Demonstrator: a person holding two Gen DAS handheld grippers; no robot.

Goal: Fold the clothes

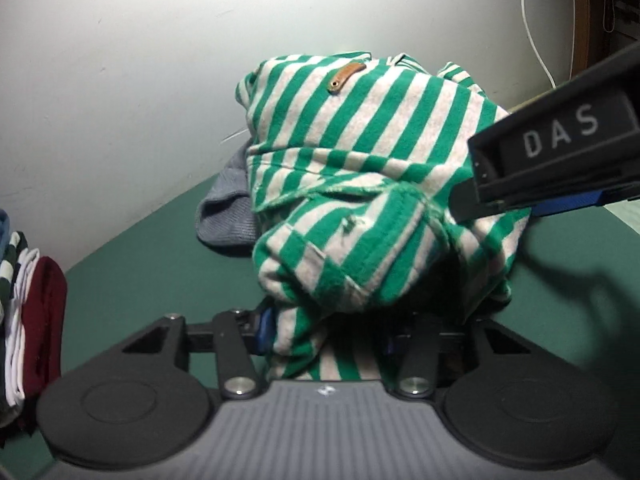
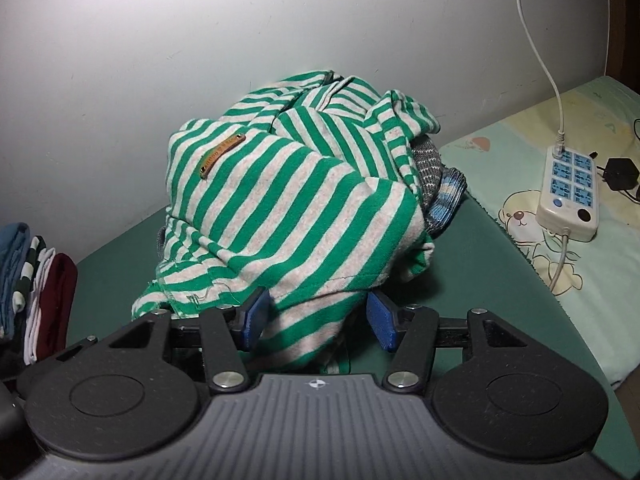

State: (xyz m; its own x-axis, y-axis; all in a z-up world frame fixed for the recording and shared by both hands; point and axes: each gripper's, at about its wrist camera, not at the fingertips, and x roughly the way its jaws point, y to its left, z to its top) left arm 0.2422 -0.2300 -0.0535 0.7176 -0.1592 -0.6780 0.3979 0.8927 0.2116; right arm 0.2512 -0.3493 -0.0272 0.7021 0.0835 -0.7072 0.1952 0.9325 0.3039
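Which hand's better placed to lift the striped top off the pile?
Probably right. Its tongs are open around the striped top's front edge in plain sight. The left tongs straddle cloth too, but half buried.

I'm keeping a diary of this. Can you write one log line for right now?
step: picking up | item: green-striped garment, crumpled | left tool: fabric between pads | right tool: fabric between pads | folded stack: left edge

A white power strip (image 2: pixel 567 192) with blue sockets lies at the right, on a pale green sheet (image 2: pixel 600 280) printed with cartoon bears. A white cable (image 2: pixel 536 40) runs from its far end up the white wall (image 2: pixel 160 60). A black plug (image 2: pixel 620 174) lies just beside the strip, on its right.
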